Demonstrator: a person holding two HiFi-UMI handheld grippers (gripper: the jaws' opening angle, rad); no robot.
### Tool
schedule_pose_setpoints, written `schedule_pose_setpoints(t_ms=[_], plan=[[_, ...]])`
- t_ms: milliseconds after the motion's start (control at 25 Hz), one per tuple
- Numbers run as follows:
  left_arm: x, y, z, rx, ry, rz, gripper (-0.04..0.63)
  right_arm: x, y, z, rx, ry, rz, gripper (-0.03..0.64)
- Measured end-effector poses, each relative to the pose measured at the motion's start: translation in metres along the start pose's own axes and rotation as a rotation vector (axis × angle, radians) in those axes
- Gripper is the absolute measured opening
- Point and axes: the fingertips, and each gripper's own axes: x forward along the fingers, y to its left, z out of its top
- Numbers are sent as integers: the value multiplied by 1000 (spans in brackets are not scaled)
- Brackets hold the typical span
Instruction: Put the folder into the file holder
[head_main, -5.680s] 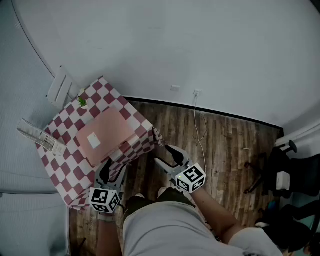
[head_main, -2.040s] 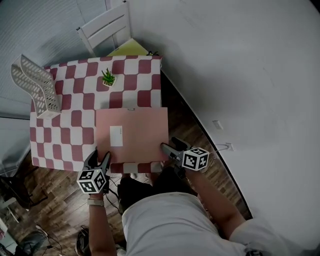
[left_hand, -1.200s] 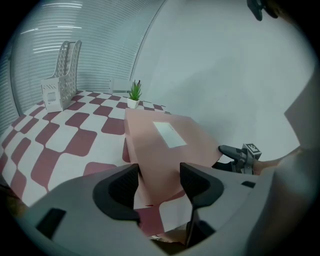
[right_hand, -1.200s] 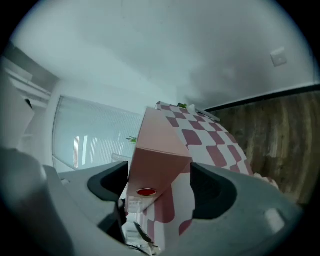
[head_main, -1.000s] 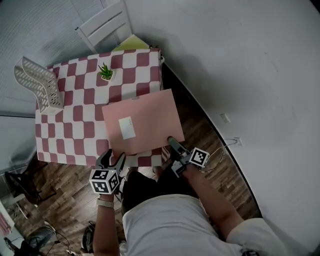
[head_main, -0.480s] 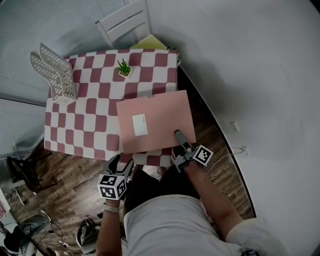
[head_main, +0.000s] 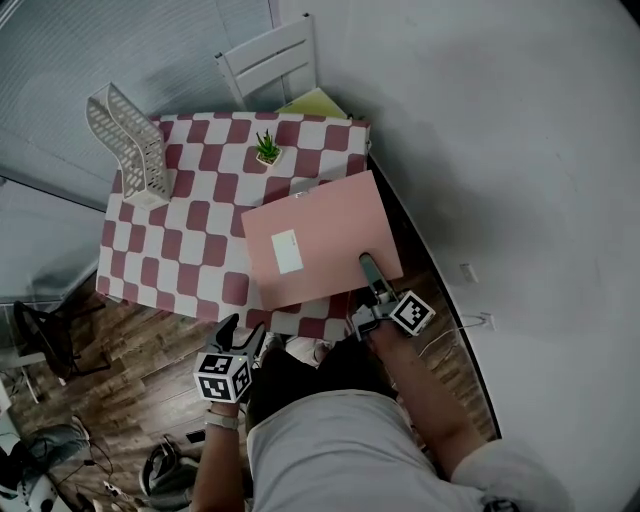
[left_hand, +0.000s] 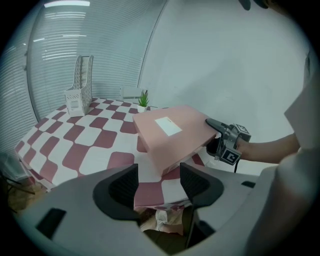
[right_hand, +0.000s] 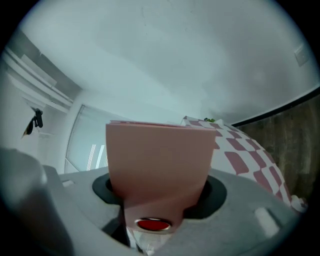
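Over the near right edge of the checked table (head_main: 150, 260), the pink folder (head_main: 320, 240) tilts up, pinched by the right gripper (head_main: 368, 268), whose jaws have just been closing on it; the left gripper (head_main: 238, 335) hangs spread and empty; the file holder (head_main: 130, 145) stands far left

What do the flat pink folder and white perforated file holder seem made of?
Flat pink folder: likely matte card or thin plastic; no glare, crisp straight edges. White perforated file holder: probably plastic or painted metal; walls pierced by regular holes.
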Motion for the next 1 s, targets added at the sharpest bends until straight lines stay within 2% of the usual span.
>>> schedule_pose_setpoints(t_ms=[120, 240, 360, 520, 1000], plan=[[-8, 6, 3, -14, -28, 19, 241, 17, 21, 2, -34, -8, 11, 284], [-18, 15, 4, -35, -51, 37, 241, 33, 35, -6, -92, 22, -15, 279], [-29, 23, 4, -55, -72, 55, 242, 44, 43, -12, -289, 84, -79, 273], [-44, 39, 6, -81, -107, 79, 241, 72, 84, -42, -354, 126, 42, 270], [-108, 115, 14, -161, -231, 139, 241, 136, 184, -135, -709, 232, 132, 264]])
